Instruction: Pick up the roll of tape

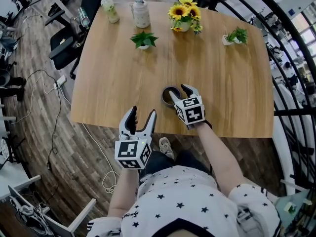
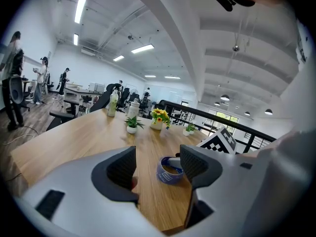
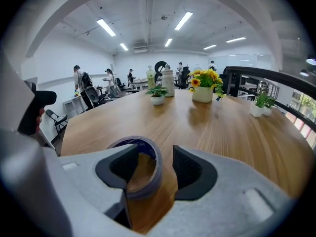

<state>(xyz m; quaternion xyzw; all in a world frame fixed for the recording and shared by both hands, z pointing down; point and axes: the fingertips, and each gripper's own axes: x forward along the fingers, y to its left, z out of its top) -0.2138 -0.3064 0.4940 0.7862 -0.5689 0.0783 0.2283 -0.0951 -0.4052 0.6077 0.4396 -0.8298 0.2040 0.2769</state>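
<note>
Close to the table's [image 1: 123, 73] near edge lies the roll of tape [image 1: 165, 97], open wood beyond. The right gripper [image 1: 177, 90] straddles its wall with spread jaws, clear only in that gripper's view; the left gripper [image 1: 142, 110] gapes empty.

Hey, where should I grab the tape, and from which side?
Take the tape by its wall, one jaw down the hole and one outside, coming from above. It lies flat on the table with its hole up, so the wall is probably the easiest pinch. The right gripper is set that way, jaws open.
</note>
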